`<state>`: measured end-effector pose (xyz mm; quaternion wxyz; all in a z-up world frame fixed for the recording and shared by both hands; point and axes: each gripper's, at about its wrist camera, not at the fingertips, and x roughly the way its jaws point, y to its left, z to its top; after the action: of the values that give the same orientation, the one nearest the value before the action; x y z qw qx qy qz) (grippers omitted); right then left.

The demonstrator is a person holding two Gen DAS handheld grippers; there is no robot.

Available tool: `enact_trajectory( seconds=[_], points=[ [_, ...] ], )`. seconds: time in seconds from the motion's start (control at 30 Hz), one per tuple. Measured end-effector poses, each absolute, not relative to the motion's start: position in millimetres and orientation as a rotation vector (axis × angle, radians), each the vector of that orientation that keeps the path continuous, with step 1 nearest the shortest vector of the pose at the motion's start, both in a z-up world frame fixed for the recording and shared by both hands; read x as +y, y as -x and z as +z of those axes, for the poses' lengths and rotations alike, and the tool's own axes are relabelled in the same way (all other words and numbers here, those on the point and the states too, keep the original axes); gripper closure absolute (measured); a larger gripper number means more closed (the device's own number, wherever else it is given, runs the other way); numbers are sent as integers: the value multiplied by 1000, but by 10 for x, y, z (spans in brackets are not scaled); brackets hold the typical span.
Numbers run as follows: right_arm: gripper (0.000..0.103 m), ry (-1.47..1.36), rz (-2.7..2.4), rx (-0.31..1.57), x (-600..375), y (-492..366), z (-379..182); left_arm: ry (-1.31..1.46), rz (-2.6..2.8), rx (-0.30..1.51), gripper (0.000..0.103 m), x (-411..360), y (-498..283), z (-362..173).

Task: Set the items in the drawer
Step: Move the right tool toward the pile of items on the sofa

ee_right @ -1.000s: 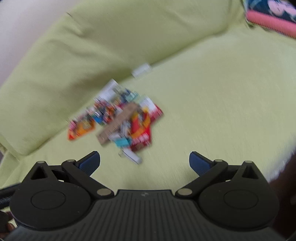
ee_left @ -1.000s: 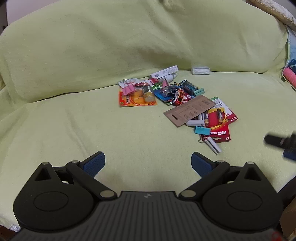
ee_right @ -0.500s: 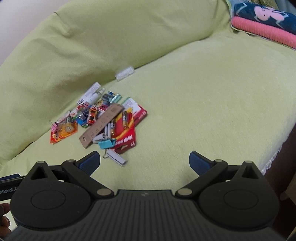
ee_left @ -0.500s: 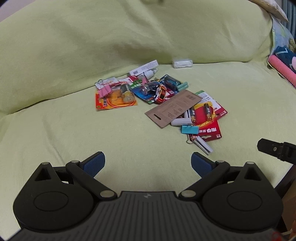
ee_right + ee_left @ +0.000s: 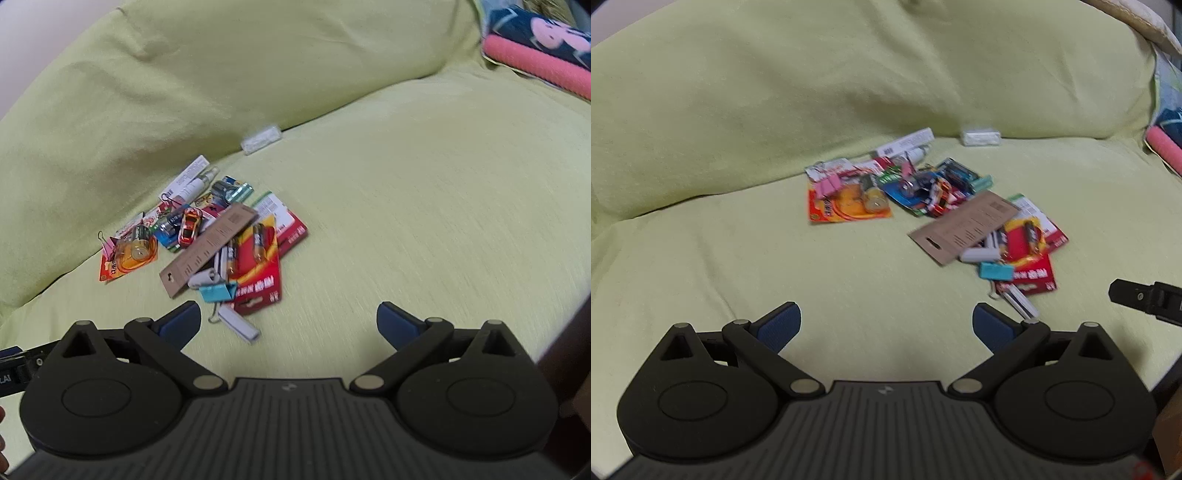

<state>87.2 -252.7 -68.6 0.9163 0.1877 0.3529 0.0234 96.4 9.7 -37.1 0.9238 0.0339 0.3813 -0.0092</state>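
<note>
Ahead of the left gripper (image 5: 886, 321), whose jaws stand wide apart and empty, a heap of small things lies on the green sofa cover (image 5: 775, 258): an orange battery pack (image 5: 846, 206) ahead and slightly left, a brown card (image 5: 964, 227) ahead to the right, and a blue clip (image 5: 995, 271) and a pale clip (image 5: 1019, 301) nearest, just beyond the right finger. From the right wrist, the right gripper (image 5: 288, 319) is likewise spread and holds nothing; the pale clip (image 5: 238, 325) sits just past its left finger, the red battery pack (image 5: 258, 266) beyond it. No drawer shows in either view. I judge a loose outer clip the easiest first pick: come down straddling it, close across its narrow body, and keep clear of the overlapping cards.
</note>
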Motion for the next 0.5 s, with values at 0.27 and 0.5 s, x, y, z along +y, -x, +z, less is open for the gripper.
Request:
enact_trajectory(
  seconds=[0.27,0.5],
  points=[
    [5,-320,136,758,-2372,-1344,-662,-73,12,780,2,255,-1166,-400],
    [9,-255,247,762,-2203,-2011,-521,-90,16,756,2,347,-1472,-387]
  ],
)
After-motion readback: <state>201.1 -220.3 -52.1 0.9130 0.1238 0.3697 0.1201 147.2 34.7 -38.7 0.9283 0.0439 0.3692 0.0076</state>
